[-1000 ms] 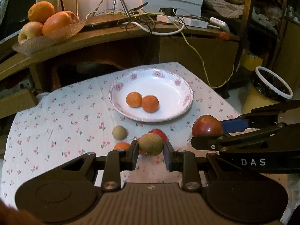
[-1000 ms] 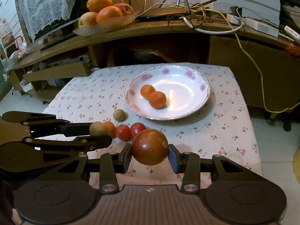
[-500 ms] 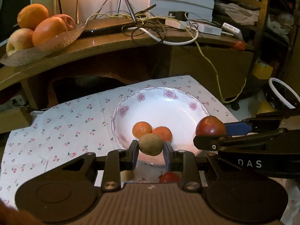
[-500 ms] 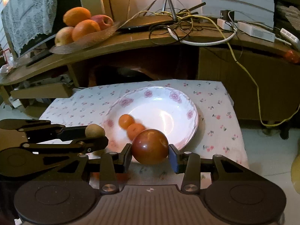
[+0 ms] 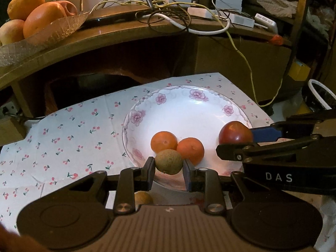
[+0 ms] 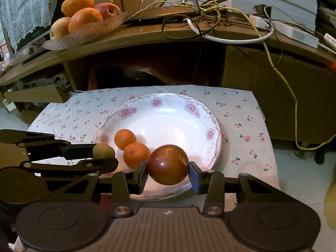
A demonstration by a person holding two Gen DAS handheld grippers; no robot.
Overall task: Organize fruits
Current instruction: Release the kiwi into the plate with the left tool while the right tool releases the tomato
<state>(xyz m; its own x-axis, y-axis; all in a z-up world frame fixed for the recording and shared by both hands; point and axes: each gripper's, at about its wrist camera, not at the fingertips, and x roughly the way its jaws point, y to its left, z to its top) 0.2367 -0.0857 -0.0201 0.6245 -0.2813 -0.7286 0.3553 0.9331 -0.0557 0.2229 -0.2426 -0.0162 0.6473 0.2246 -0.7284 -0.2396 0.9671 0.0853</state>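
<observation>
A white flowered plate (image 5: pixel 184 105) (image 6: pixel 178 103) on the cherry-print cloth holds two small oranges (image 5: pixel 164 141) (image 6: pixel 125 139). My left gripper (image 5: pixel 169 169) is shut on a small brown-green fruit (image 5: pixel 168 161) and holds it over the plate's near rim; it also shows in the right wrist view (image 6: pixel 104 150). My right gripper (image 6: pixel 168 173) is shut on a dark red round fruit (image 6: pixel 168 164) above the plate's near right part; it also shows in the left wrist view (image 5: pixel 235 132).
Another small brown fruit (image 5: pixel 142 197) lies on the cloth under my left gripper. A wooden shelf (image 6: pixel 147 31) behind the table carries a glass dish of large fruit (image 6: pixel 84 14) and tangled cables (image 6: pixel 199 6). A bin (image 5: pixel 321 92) stands at the right.
Both grippers have moved forward with their fruits, from above the loose fruit on the cloth to over the plate's near edge. The plate now looks closer and larger.
</observation>
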